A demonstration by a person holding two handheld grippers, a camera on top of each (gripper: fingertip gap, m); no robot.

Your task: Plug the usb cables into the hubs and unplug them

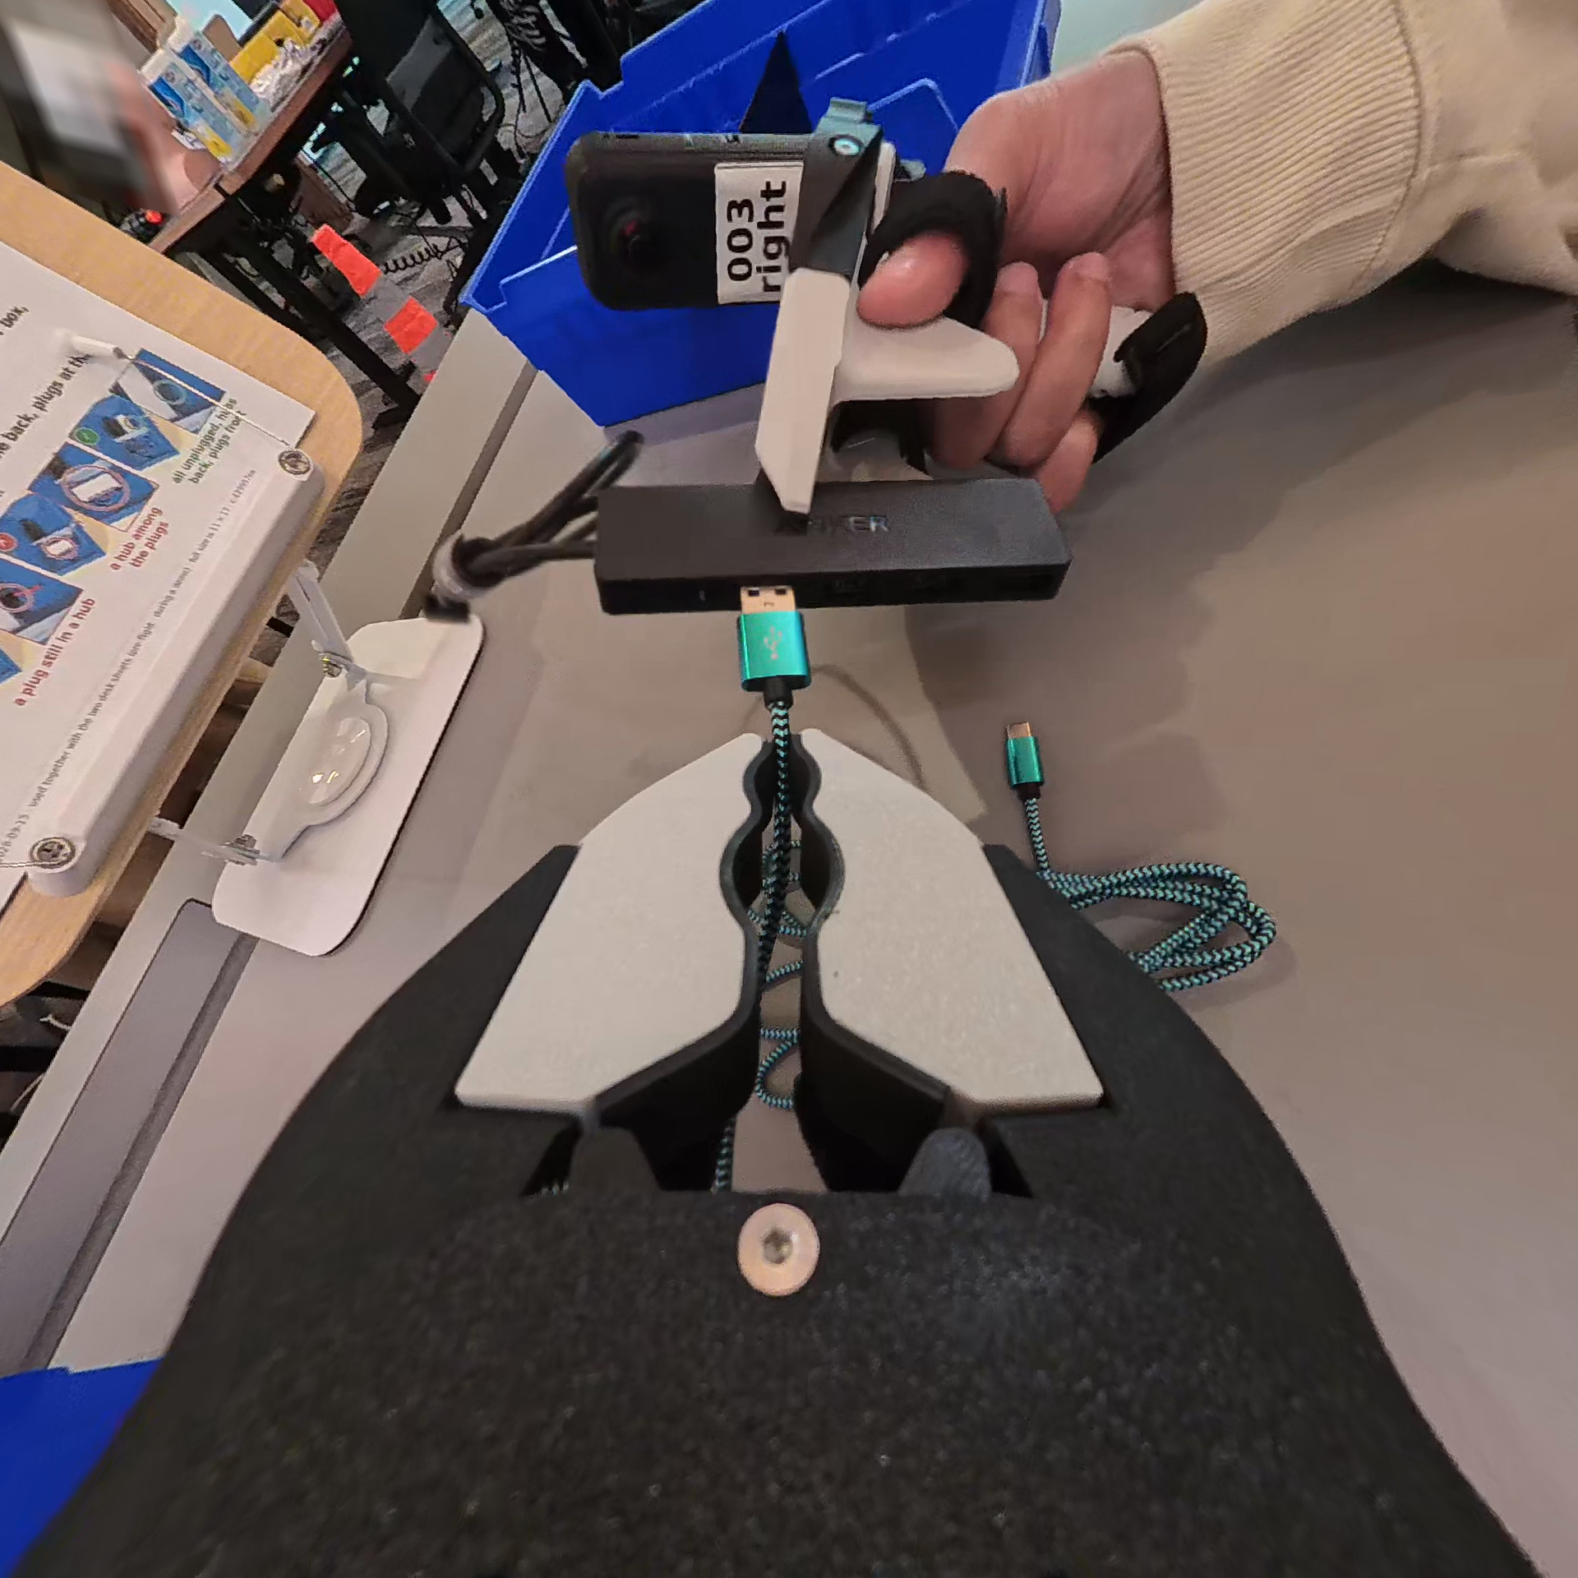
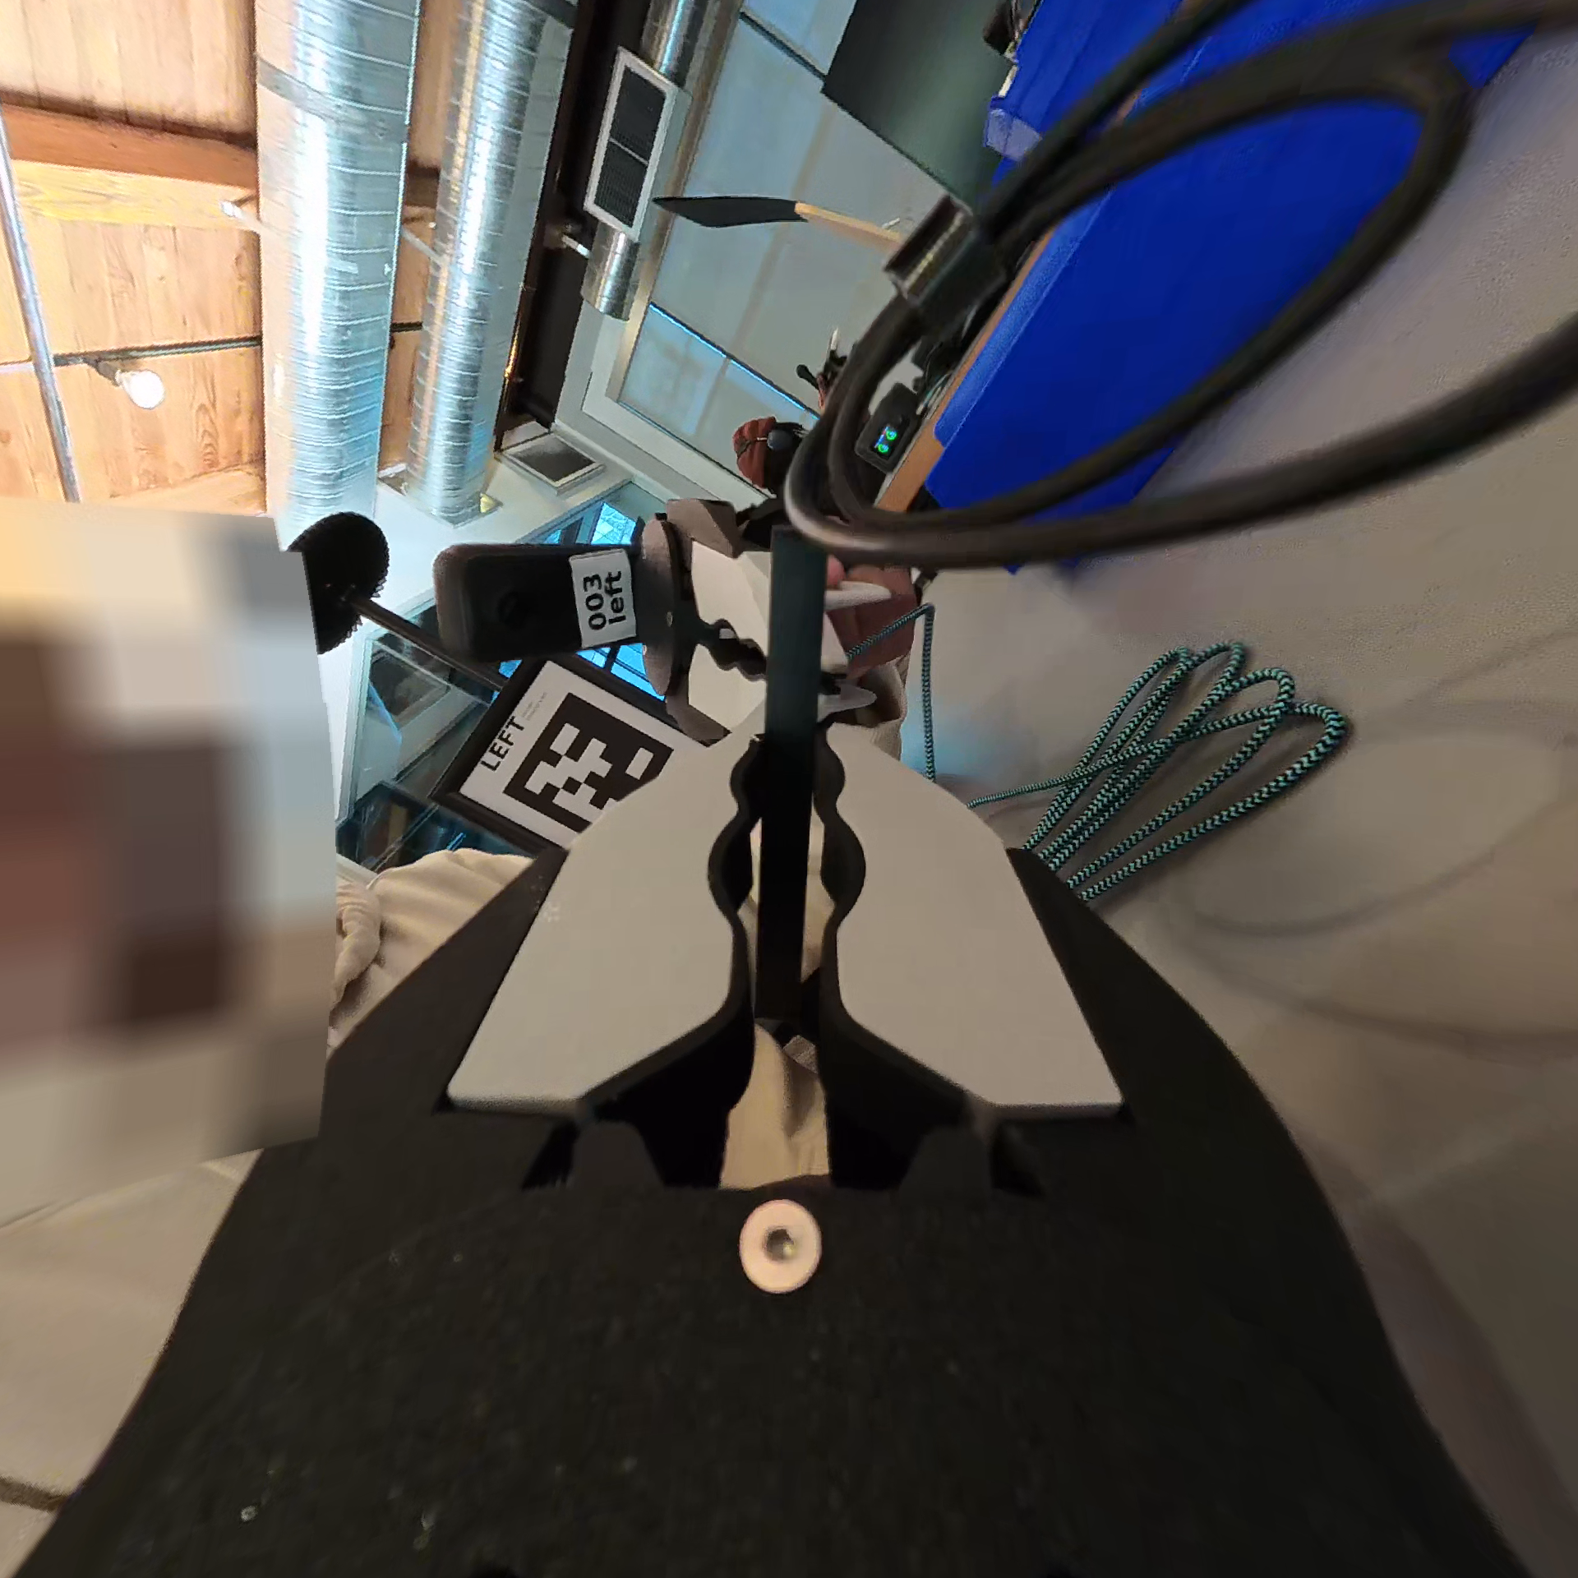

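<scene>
My left gripper [image 1: 779,745] is shut on the teal braided USB cable [image 1: 778,820] just behind its teal USB-A plug [image 1: 771,651]. The plug's metal tip sits at a port on the front edge of the black hub [image 1: 832,542], partly in. My right gripper [image 2: 786,751] is shut on the hub [image 2: 787,768], seen edge-on, and holds it above the grey table; it also shows in the left wrist view [image 1: 790,478], clamped on the hub's top. The cable's other end, a small teal plug [image 1: 1023,760], lies on the table to the right, with coils [image 1: 1195,922] behind it.
A blue bin [image 1: 649,341] stands behind the hub. The hub's own black cable [image 1: 529,546] loops off its left end. A white instruction sheet on a stand [image 1: 128,581] is at the left, past the table edge. A hand [image 1: 1067,256] in a cream sleeve holds the right gripper. Some 5 cm of space lies between my two pairs of fingers.
</scene>
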